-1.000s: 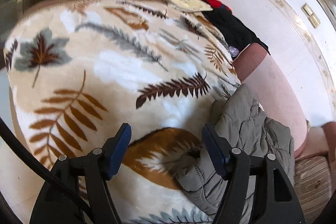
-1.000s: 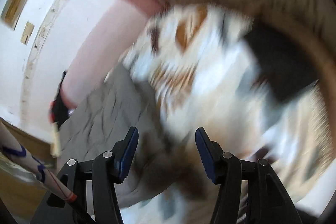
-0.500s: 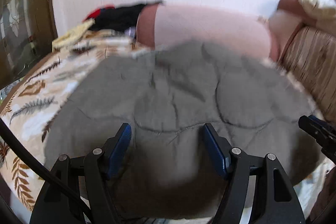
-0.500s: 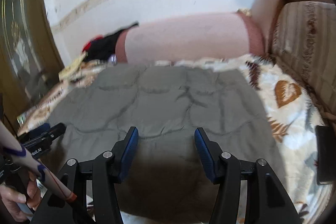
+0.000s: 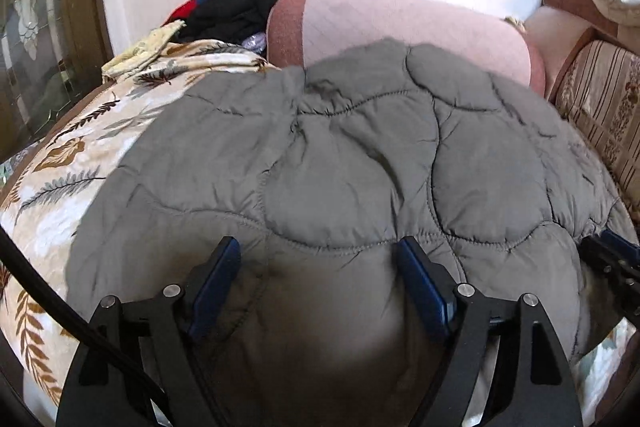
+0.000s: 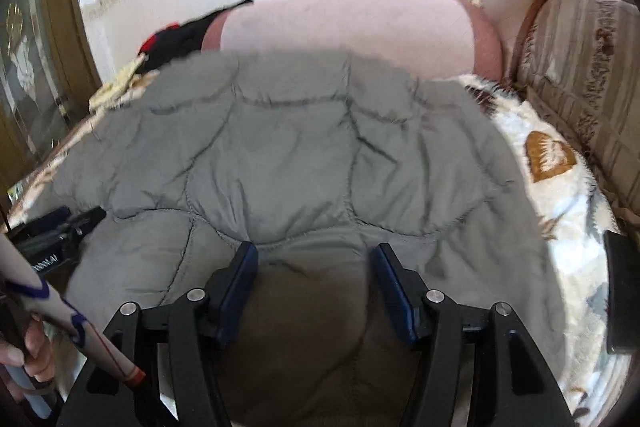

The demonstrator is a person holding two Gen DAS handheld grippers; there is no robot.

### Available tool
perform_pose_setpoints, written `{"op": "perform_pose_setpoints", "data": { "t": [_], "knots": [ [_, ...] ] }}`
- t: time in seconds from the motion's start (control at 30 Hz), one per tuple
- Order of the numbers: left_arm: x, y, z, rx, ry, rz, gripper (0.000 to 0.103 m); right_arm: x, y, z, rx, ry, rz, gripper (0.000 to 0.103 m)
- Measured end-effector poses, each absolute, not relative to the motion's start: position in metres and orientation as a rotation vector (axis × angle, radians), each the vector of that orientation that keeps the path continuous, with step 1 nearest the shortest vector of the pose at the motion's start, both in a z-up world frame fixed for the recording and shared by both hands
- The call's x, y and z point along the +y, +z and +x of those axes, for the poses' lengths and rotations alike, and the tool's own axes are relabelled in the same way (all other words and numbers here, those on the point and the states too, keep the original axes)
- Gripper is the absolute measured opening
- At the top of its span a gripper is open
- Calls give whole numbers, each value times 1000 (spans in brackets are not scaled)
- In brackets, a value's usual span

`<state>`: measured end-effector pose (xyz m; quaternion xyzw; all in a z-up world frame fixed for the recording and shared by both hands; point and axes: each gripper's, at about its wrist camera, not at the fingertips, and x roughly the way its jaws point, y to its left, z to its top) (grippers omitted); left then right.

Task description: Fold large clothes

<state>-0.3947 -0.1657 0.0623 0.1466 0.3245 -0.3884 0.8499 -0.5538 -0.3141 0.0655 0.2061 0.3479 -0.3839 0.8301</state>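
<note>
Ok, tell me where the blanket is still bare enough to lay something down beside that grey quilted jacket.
Bare leaf-print blanket shows left of the grey quilted jacket, out to the bed's edge, and a narrower strip lies between the jacket and the striped sofa back. The far left corner is crowded with dark clothes and a yellow cloth beside the pink bolster.

Far from you lies a pink bolster (image 5: 416, 27); dark clothes (image 5: 236, 13) sit at its left, a striped sofa back (image 5: 600, 107) at right.

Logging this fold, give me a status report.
Left gripper and right gripper open, over near edge. Grey jacket spread on blanket. Nothing in the way.
</note>
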Motion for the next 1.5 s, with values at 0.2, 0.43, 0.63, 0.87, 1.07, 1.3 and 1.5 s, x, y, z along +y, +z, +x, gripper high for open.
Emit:
{"op": "perform_pose_setpoints", "data": {
  "t": [0.2,0.43,0.63,0.87,1.07,1.3,1.5],
  "knots": [
    [-131,79,-411,607,-744,286,80,-298,93,-596,627,-940,422,65],
    [-105,64,-407,672,-676,236,80,-298,81,-622,666,-1002,533,65],
    [-119,50,-415,593,-641,318,81,-306,57,-609,771,-979,565,74],
    [-124,53,-406,627,-637,300,81,-306,55,-602,794,-1009,557,79],
    [-126,48,-409,588,-637,299,81,-302,51,-595,798,-1028,510,82],
    [-126,47,-408,578,-647,295,81,-301,49,-591,798,-1044,471,84],
    [-127,45,-408,560,-648,297,81,-299,49,-590,788,-1045,450,85]
  ]
}}
